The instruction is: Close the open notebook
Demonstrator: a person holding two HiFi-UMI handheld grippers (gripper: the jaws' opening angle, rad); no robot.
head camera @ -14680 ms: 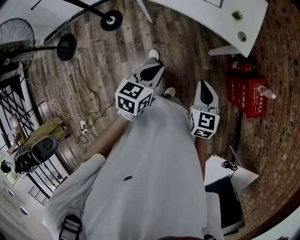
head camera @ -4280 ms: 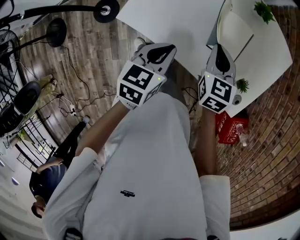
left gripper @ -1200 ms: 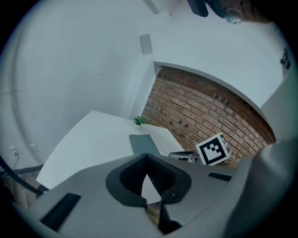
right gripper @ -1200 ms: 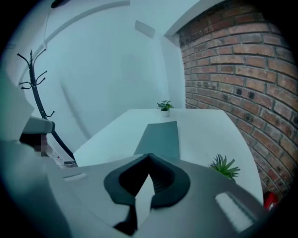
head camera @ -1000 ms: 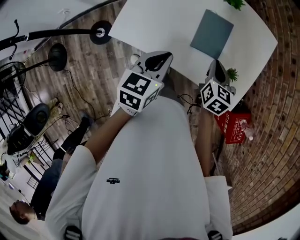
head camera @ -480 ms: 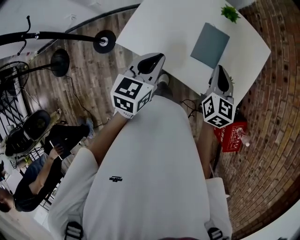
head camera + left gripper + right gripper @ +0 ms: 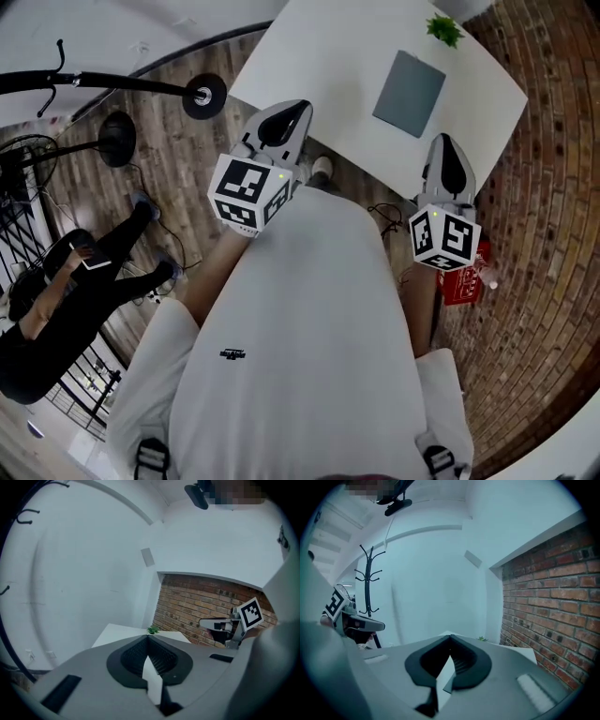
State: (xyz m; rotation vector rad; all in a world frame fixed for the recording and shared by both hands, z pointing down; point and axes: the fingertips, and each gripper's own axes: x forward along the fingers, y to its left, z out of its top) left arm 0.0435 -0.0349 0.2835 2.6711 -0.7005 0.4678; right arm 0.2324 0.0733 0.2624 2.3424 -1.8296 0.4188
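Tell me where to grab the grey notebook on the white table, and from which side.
Probably its near edge, approached low from the person's side. The notebook lies flat and closed on the table, so only a thin edge can be pinched.

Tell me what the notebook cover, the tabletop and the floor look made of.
Notebook: grey-blue matte cover, no glare; card or plastic, can't tell.
Table: smooth white top, plain and grainless, probably laminate or painted board.
Floor: brown planks with grain and seams, wood or wood-look laminate.
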